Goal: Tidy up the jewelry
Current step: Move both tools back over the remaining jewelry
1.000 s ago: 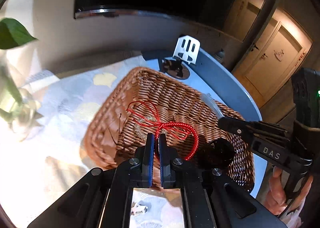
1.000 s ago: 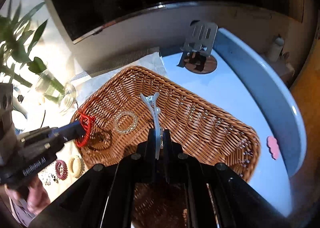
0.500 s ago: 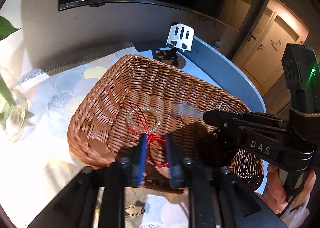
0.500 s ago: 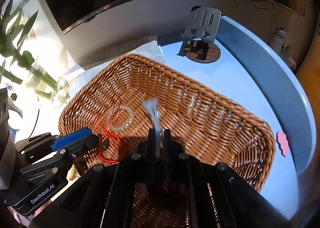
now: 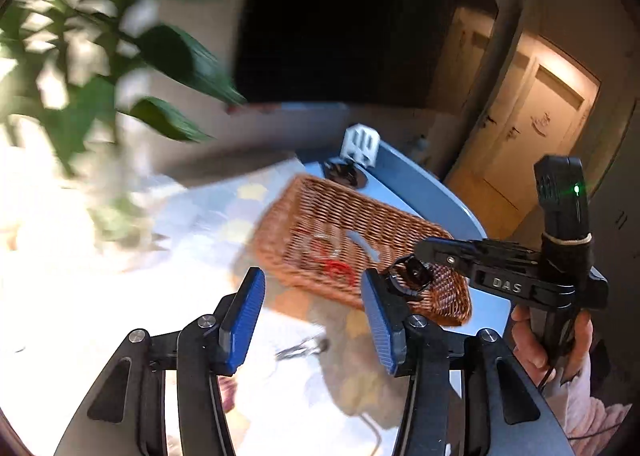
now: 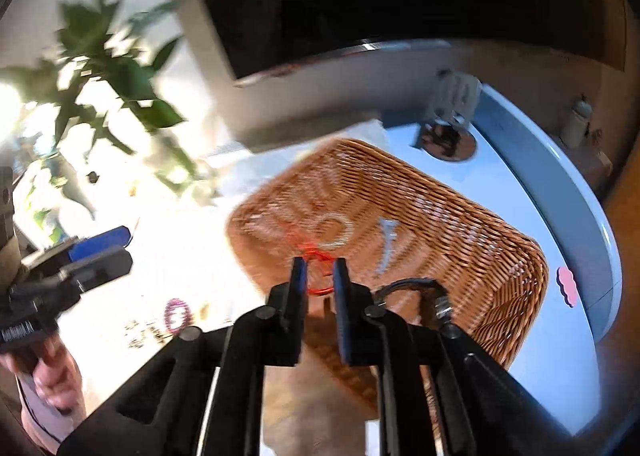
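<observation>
A brown wicker basket (image 6: pixel 460 224) sits on the table; it also shows in the left wrist view (image 5: pixel 372 224). Inside it lie a red cord bracelet (image 6: pixel 316 260), a pale bead ring (image 6: pixel 336 230) and a silver hair clip (image 6: pixel 386 244). My left gripper (image 5: pixel 314 306) is open and empty, back from the basket's near edge over the cloth. My right gripper (image 6: pixel 320 276) is open and empty above the basket's near rim. A pink hair tie (image 6: pixel 176 314) and small pieces lie on the cloth left of the basket. Both views are blurred.
A green plant in a glass vase (image 6: pixel 108 96) stands at the left. A phone stand (image 6: pixel 452 112) is at the back of the blue table (image 6: pixel 560 336). A pink cloud-shaped piece (image 6: pixel 568 286) lies at its right edge. A dark screen hangs on the wall.
Both grippers opened. The red cord dropped from the left and the silver clip from the right; both lie in the basket. Both grippers pulled back from it, the left swinging left.
</observation>
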Available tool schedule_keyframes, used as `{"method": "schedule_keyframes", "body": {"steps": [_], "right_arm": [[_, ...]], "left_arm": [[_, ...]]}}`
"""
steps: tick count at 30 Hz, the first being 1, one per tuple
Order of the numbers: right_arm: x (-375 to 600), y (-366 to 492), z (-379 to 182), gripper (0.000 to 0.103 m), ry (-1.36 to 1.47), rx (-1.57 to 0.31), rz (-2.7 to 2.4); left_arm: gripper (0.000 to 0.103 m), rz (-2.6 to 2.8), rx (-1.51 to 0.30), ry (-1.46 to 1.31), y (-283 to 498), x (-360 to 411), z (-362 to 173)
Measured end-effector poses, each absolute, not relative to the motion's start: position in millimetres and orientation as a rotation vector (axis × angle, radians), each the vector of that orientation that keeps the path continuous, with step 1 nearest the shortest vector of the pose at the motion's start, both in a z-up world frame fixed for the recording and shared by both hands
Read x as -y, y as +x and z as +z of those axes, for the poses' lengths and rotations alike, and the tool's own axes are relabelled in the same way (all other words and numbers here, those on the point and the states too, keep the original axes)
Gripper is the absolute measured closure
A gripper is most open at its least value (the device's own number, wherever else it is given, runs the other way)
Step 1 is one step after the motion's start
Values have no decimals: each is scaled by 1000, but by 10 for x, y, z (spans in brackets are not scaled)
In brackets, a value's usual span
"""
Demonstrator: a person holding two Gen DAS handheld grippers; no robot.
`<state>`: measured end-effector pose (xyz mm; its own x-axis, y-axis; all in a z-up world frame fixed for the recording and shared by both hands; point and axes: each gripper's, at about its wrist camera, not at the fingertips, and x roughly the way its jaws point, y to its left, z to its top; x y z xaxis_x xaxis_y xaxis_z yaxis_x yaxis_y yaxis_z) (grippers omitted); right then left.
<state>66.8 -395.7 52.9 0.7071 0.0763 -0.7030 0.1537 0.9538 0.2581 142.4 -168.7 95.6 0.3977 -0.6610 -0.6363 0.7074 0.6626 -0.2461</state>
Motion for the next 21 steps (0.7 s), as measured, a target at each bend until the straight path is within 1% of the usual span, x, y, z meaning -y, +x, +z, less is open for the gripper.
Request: {"method": "schedule_keyframes", "body": {"steps": [1,3,4,8,13,17,21], "right_arm": [[3879,616,566,71,307,-771,-21],[3713,500,623,71,296,-743,12],[3625,448,637,70,291,-735,27],[3317,318,616,70,274,-727,77],[3007,211,459,70,267,-756,121],[2858,210,274,70,257,-801,133],[2775,218,109,70,240,-842,127]], "left_arm": [[49,-851,-760,62,1375,1539,1009],[43,-819,-736,51,1282,1228,1077],[42,-793,-729,45,1260,1075,1095],[42,-720,-732,-9,1183,500,1075],[42,-654,-760,-56,1143,-20,906],[42,-634,-793,-55,1170,-180,696],[42,-650,-838,-41,1235,-138,452]]}}
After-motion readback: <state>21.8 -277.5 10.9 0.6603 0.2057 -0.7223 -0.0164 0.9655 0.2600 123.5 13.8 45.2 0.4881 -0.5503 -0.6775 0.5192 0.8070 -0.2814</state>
